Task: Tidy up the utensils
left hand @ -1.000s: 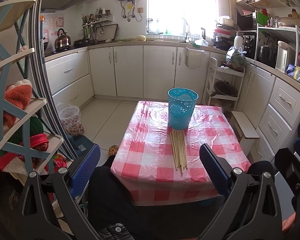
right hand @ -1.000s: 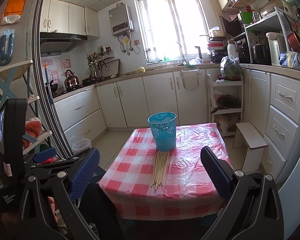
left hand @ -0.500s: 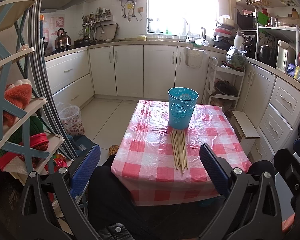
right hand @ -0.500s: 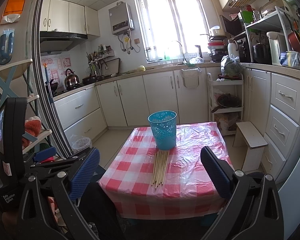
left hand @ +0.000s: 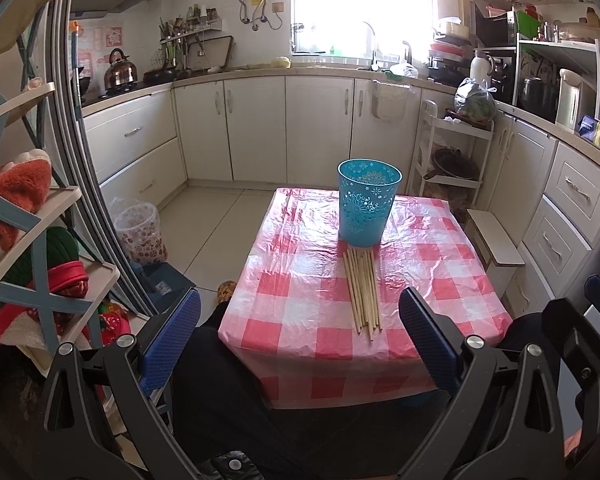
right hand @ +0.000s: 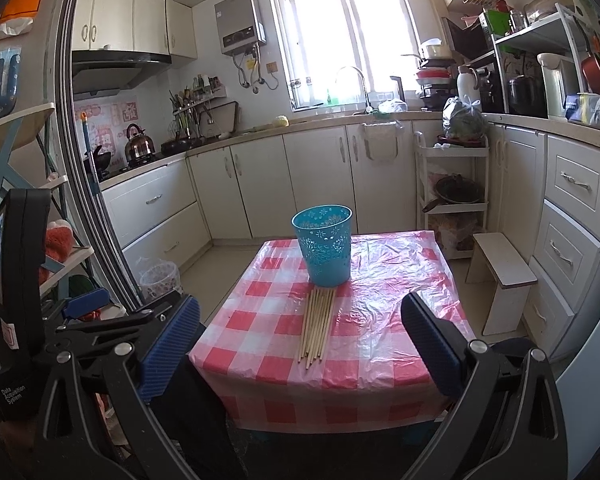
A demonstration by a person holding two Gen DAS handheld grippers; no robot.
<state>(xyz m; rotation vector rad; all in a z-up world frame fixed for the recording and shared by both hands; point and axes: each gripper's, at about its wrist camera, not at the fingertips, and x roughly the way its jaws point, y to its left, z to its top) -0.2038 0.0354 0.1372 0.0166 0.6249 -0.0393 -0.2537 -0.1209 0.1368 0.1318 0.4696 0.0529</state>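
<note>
A bundle of several wooden chopsticks (left hand: 363, 290) lies flat on the red-and-white checked table (left hand: 296, 280), pointing at a blue perforated holder cup (left hand: 367, 208) that stands upright behind them. They also show in the right wrist view: chopsticks (right hand: 318, 325), cup (right hand: 324, 245), table (right hand: 380, 320). My left gripper (left hand: 299, 338) is open and empty, held short of the table's near edge. My right gripper (right hand: 300, 344) is open and empty, also short of the near edge. Part of the left gripper (right hand: 88, 307) shows at the left of the right wrist view.
A shelf rack with cloth items (left hand: 28, 216) stands at the left. A small bin with a plastic liner (left hand: 140, 228) is on the floor left of the table. A low white stool (left hand: 494, 240) and a drawer unit (left hand: 572, 216) stand at the right. Kitchen cabinets run along the back.
Almost nothing has changed. The right wrist view has shifted very slightly. Both grippers stay open and away from the table.
</note>
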